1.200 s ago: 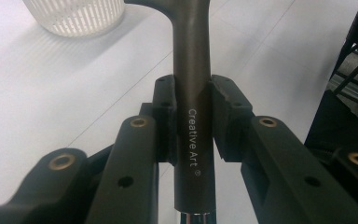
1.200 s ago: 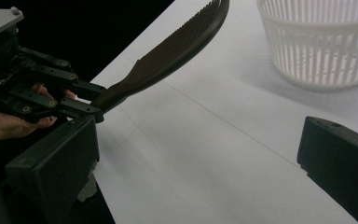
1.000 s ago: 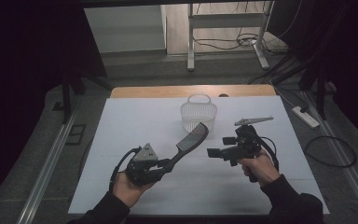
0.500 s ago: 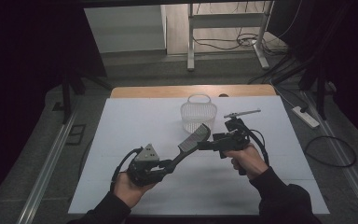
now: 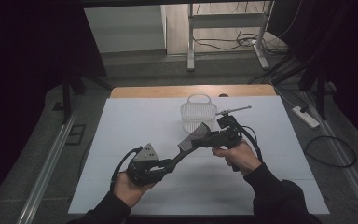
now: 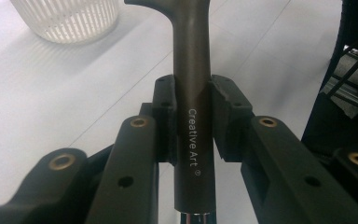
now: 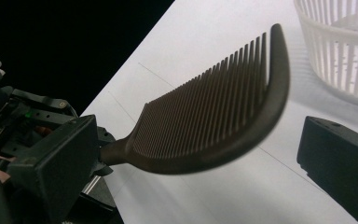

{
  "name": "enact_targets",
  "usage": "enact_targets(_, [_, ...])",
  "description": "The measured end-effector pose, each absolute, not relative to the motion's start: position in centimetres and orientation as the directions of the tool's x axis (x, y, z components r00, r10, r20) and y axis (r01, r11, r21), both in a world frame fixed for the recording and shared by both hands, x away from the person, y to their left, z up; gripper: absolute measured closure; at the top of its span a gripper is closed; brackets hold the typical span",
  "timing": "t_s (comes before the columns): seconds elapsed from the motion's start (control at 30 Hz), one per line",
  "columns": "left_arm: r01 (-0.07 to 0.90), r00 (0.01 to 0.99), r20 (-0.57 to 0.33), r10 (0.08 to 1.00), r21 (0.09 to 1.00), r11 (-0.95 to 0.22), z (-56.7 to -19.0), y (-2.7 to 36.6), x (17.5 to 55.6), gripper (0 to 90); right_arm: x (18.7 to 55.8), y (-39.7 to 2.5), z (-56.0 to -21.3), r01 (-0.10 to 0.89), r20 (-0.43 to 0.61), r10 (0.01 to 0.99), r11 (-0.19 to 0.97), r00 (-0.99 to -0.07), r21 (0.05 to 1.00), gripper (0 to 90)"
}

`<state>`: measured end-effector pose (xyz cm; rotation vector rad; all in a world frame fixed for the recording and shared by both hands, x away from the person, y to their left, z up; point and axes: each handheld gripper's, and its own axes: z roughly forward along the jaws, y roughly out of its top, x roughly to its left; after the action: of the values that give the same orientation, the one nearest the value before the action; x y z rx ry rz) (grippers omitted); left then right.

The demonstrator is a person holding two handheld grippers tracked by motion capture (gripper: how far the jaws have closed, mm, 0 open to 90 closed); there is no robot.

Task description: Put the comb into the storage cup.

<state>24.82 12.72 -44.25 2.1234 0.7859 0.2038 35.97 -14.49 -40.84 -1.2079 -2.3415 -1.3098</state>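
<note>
Left tool (image 5: pixel 170 164): clenched on the handle of the comb (image 5: pixel 193 140); in the left gripper view both jaws press the dark shaft marked "Creative Art", low on the handle. Judged: this leaves the toothed head free for the other hand.
Comb: held off the white counter (image 5: pixel 121 140), slanting up from the left tool toward the right one; head in the air just in front of the basket (image 5: pixel 198 115), not in it.
Right tool (image 5: pixel 205 138): released; in the right gripper view its jaws stand wide, one on each side of the comb head, apparently not touching. Judged: set to take the comb over.
Basket: white, slatted, upright; likely the destination.
Views: left gripper view gives the grip and lettering; right gripper view gives the teeth and curved spine; high view gives both hands and the layout.
</note>
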Motion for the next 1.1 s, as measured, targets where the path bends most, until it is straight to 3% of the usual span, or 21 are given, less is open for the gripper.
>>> enact_targets(0.2, [0.46,0.79,-0.125,0.6,0.768,-0.445,-44.2,12.7,24.8,72.5,36.2,-14.3,-41.1,0.75,0.539,0.554,0.273,-0.635,0.603,2.6])
enact_targets(0.23, [0.459,0.789,-0.124,0.602,0.769,-0.444,-44.2,12.7,24.8,72.5,36.2,-14.3,-41.1,0.752,0.544,0.551,0.269,-0.633,0.602,9.9])
enact_targets(0.27, [0.459,0.789,-0.124,0.602,0.769,-0.444,-44.2,12.7,24.8,72.5,36.2,-14.3,-41.1,0.752,0.544,0.551,0.269,-0.633,0.602,9.9])
enact_targets(0.3, [0.458,0.789,-0.123,0.602,0.77,-0.444,-44.2,12.7,24.7,72.5,36.2,-14.4,-41.1,0.754,0.553,0.545,0.263,-0.631,0.601,18.2])
enact_targets(0.33, [0.458,0.789,-0.121,0.603,0.771,-0.444,-44.2,12.7,24.7,72.5,36.2,-14.4,-41.1,0.754,0.553,0.545,0.263,-0.631,0.601,18.2])
enact_targets(0.5, [0.457,0.786,-0.112,0.608,0.768,-0.449,-44.2,12.7,24.7,72.5,36.1,-14.9,-41.2,0.76,0.591,0.507,0.235,-0.627,0.606,45.7])
enact_targets(0.53, [0.457,0.785,-0.111,0.609,0.767,-0.449,-44.2,12.7,24.8,72.5,36.1,-14.9,-41.2,0.76,0.591,0.507,0.235,-0.627,0.606,45.7])
enact_targets(0.67, [0.456,0.783,-0.103,0.613,0.765,-0.454,-44.3,12.7,24.8,72.5,36.2,-15.2,-41.5,0.776,0.629,0.477,0.218,-0.614,0.592,63.2])
enact_targets(1.0, [0.45,0.789,-0.079,0.61,0.749,-0.485,-44.7,12.2,24.9,72.3,36.7,-15.8,-42.0,0.847,0.777,0.343,0.145,-0.528,0.511,82.4])
enact_targets(1.1, [0.452,0.791,-0.073,0.608,0.74,-0.499,-45.1,12.0,25.1,72.1,36.5,-15.6,-41.9,0.846,0.777,0.338,0.149,-0.531,0.513,83.4])
